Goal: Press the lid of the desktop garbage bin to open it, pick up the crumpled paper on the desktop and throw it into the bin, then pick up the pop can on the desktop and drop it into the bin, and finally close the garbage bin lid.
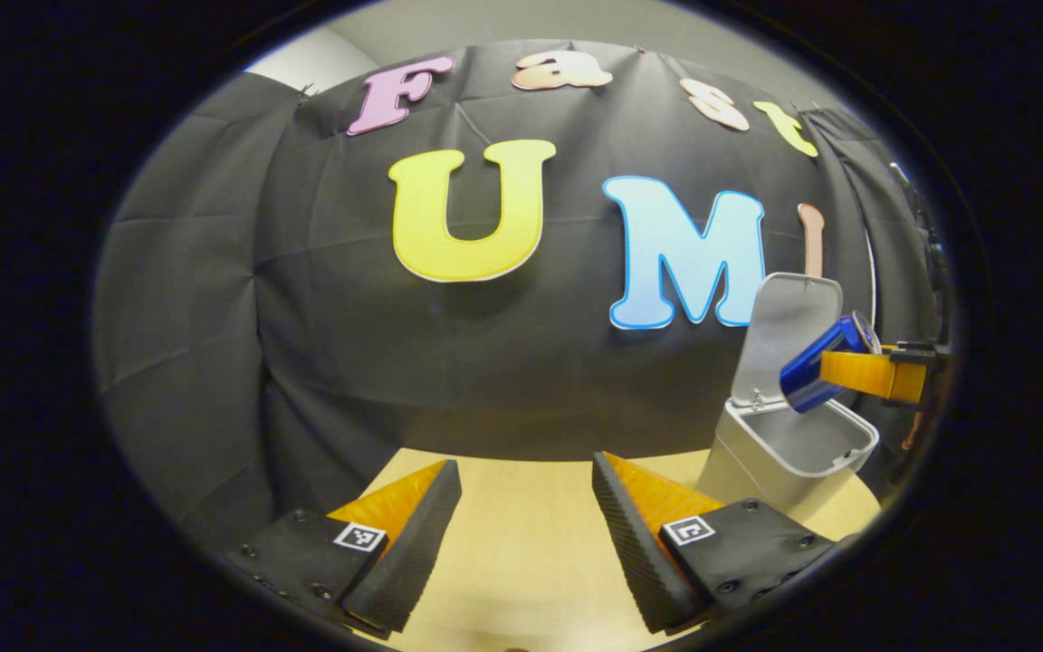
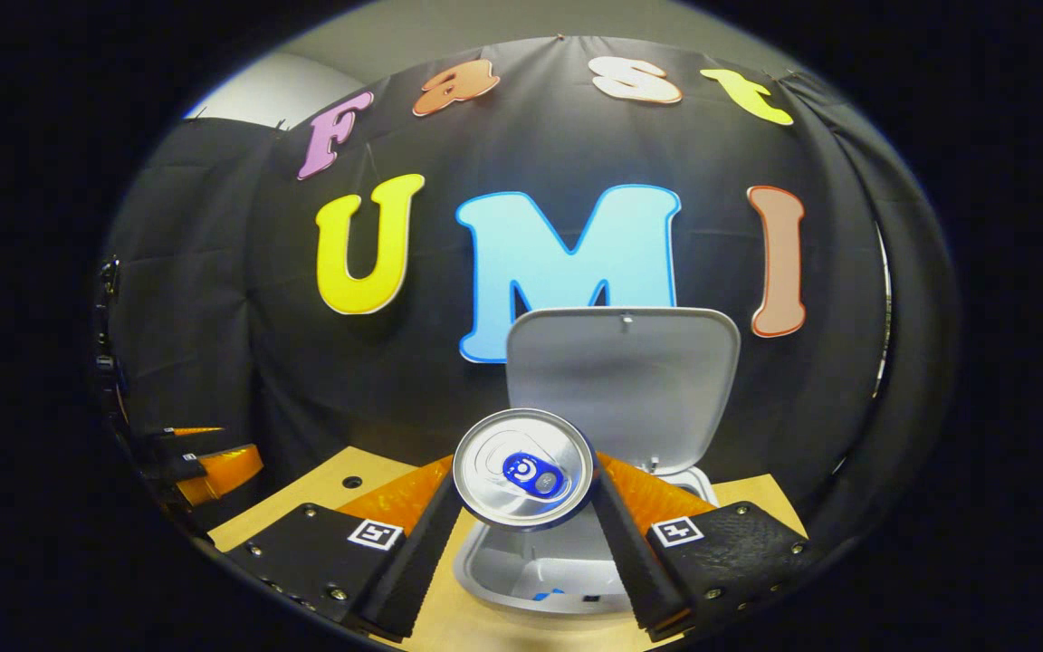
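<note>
- A pale wooden surface (image 1: 521, 561) is backed by a black cloth wall.
- The bin (image 2: 531, 580) stands on it with the lid (image 2: 621, 380) raised upright, so the mouth is left free for dropping.
- The can (image 2: 523, 468) is clenched between the jaws of the right gripper (image 2: 521, 534) and held tilted, directly above the bin's mouth, judged ready for release.
- The left gripper (image 1: 526, 543) is kept aside over bare surface, jaws spread with nothing between them.
- Closing the lid is not yet done.
</note>
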The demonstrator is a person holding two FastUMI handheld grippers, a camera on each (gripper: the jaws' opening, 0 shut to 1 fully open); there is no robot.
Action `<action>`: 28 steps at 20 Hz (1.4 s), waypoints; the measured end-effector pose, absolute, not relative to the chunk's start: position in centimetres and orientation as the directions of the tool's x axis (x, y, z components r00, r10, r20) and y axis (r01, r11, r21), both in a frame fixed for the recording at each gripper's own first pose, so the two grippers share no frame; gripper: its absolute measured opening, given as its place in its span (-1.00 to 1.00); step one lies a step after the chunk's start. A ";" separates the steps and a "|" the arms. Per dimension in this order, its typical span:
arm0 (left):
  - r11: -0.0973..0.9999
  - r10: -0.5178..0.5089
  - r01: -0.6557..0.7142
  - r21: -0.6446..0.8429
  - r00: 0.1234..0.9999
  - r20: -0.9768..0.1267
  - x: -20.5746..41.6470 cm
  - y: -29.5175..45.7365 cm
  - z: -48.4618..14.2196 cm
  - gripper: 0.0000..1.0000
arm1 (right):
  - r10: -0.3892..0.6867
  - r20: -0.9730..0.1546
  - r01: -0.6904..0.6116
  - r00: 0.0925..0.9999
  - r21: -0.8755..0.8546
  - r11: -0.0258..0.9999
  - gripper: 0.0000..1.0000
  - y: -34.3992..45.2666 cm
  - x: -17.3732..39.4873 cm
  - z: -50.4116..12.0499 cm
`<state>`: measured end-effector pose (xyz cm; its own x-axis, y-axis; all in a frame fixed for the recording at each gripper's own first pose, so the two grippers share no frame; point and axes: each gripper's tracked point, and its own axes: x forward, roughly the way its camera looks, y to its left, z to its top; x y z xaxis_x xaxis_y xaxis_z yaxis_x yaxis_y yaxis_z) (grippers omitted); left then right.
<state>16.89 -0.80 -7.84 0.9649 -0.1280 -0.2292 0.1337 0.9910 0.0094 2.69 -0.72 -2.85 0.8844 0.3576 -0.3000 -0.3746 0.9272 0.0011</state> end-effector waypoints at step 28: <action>0.989 -0.125 0.142 0.045 0.955 -0.269 17.1 -0.6 -8.9 0.90 | 0.215 -0.523 -0.271 0.825 -0.032 0.962 0.72 -6.5 3.3 -14.1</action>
